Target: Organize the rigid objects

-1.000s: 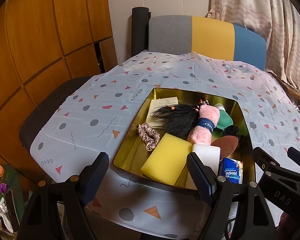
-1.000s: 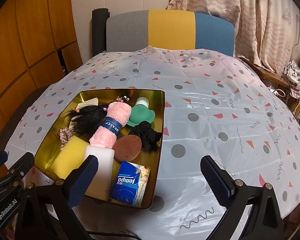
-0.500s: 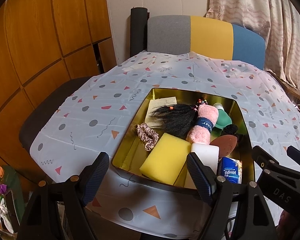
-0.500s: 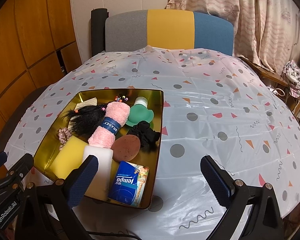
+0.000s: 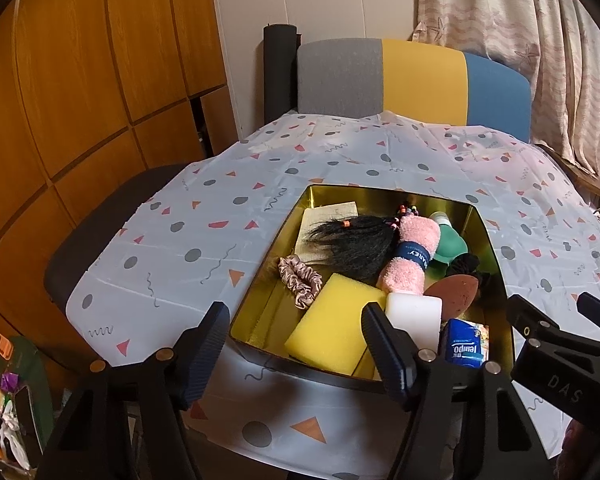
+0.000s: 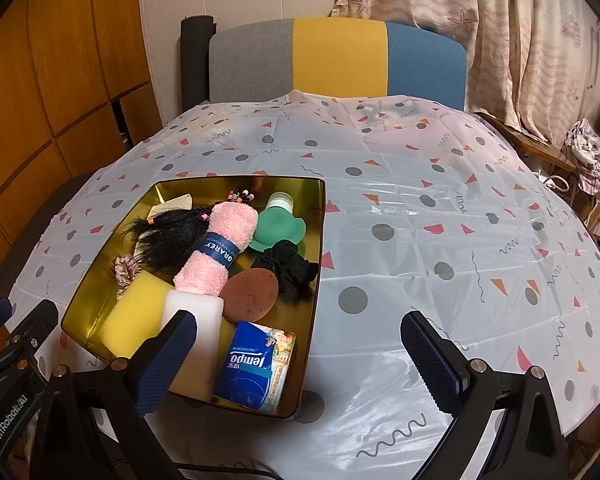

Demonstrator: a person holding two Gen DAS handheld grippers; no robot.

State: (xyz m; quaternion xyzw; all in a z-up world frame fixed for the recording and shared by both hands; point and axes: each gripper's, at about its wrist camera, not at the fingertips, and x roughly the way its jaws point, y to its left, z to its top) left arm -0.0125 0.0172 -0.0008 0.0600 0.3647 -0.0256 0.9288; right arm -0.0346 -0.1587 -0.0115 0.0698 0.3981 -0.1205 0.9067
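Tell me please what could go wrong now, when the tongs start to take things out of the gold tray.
1. The pink towel lies across the black hair and rests on the white block; lifting any one may drag the others.
2. The tray sits on a slick tablecloth near the table's front edge, so a push could slide it off.
3. The left tongs, empty, are closing beside the yellow sponge and may miss it.
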